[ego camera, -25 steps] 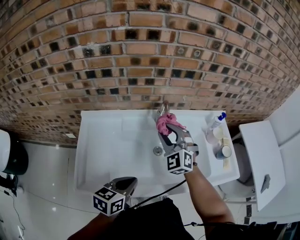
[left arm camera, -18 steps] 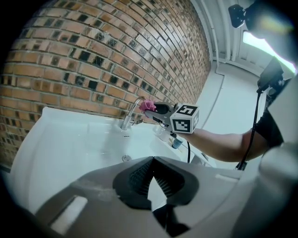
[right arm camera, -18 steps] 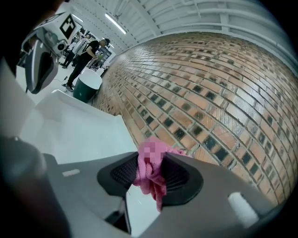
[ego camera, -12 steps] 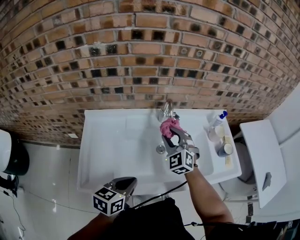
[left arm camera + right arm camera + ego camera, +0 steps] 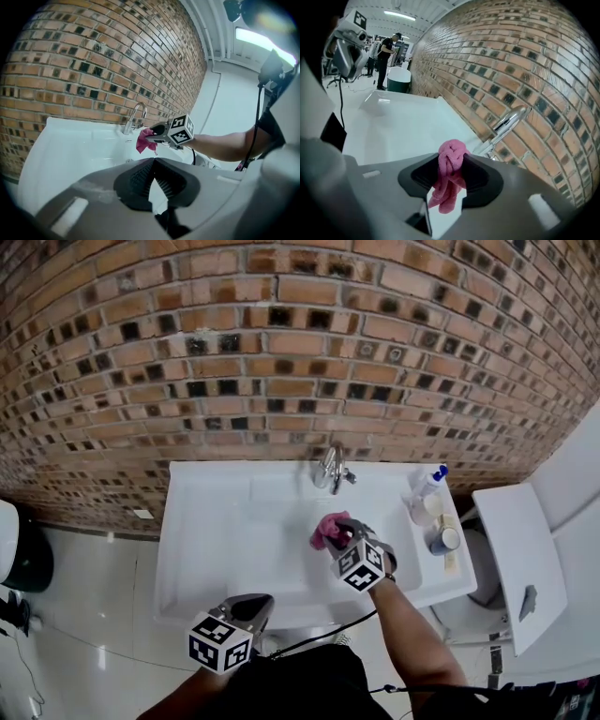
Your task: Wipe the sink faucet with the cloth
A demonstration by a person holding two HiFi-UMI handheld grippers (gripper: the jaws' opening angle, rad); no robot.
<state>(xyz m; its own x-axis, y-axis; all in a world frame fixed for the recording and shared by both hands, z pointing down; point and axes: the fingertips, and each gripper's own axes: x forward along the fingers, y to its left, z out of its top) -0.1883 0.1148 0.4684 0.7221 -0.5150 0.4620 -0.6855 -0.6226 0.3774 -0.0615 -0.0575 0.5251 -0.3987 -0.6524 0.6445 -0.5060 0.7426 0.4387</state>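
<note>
So the pink cloth (image 5: 327, 530) is clamped bunched in the right gripper (image 5: 339, 536) just below the faucet (image 5: 330, 468), ready for wiping; the left gripper (image 5: 251, 608) is held closed and empty, lower left.

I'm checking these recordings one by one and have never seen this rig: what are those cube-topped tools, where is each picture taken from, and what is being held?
A person holds a two-jaw gripper in each hand; the marker cubes belong to them. The head view looks down from the person's head; each gripper view looks along its own jaws. The right gripper clamps a pink cloth over the white sink, apart from the chrome faucet. The left gripper is shut and empty. A bottle stands on the sink's right rim.
</note>
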